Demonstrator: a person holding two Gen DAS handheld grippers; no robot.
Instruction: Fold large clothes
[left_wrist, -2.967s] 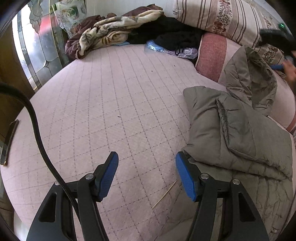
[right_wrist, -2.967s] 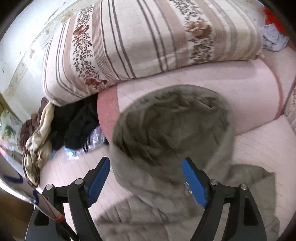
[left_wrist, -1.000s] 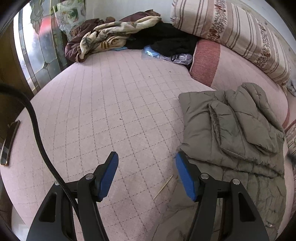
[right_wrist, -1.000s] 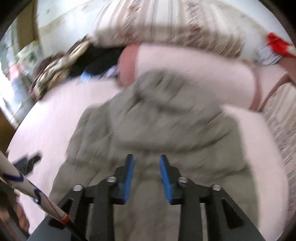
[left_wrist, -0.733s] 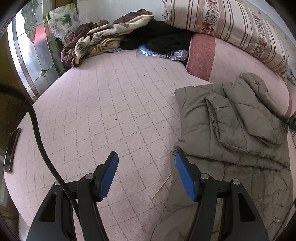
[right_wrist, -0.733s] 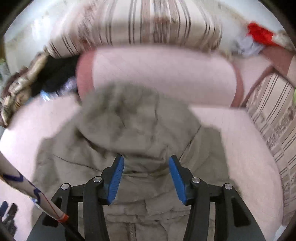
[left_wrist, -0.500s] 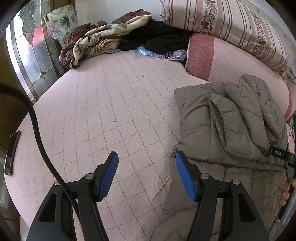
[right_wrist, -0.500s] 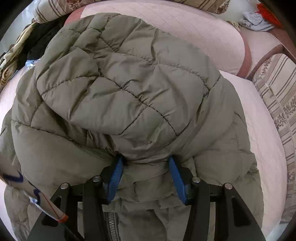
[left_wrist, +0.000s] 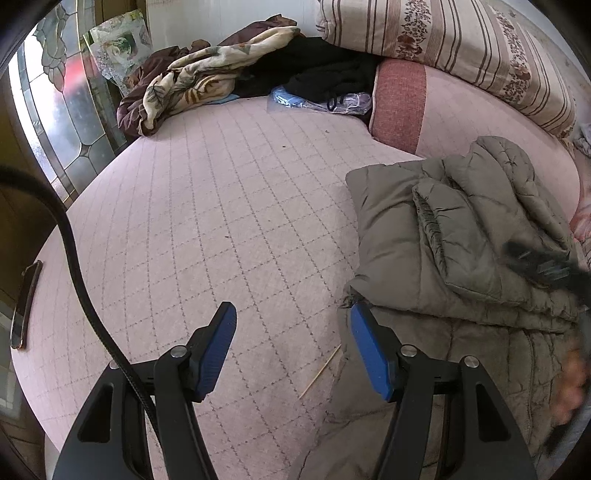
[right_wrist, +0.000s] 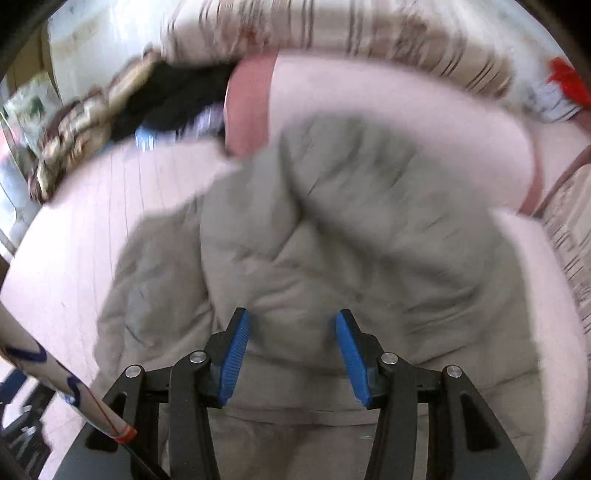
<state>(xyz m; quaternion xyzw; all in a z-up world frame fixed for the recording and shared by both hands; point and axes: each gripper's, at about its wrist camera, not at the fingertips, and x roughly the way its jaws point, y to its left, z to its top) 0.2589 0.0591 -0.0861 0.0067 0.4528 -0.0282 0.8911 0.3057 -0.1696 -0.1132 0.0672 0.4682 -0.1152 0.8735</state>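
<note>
Pink quilted bed (left_wrist: 221, 206) spread wide. On its right half, against the pink bolster (left_wrist: 461, 122), an olive-grey puffy quilted jacket (left_wrist: 443, 236), part-folded, sleeve laid over the body. Left tool (left_wrist: 291, 343) hanging spread above bare bed just beside the jacket's edge, pinching nothing. Right tool (right_wrist: 291, 354) blurred, spread over the jacket (right_wrist: 332, 236), blue pads (right_wrist: 232, 354) apart, gripping nothing.

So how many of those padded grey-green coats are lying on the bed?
1. The puffer jacket lies partly folded at the right side of the pink quilted bed, below the bolster. The heap of dark clothes at the far end could hide more garments.
</note>
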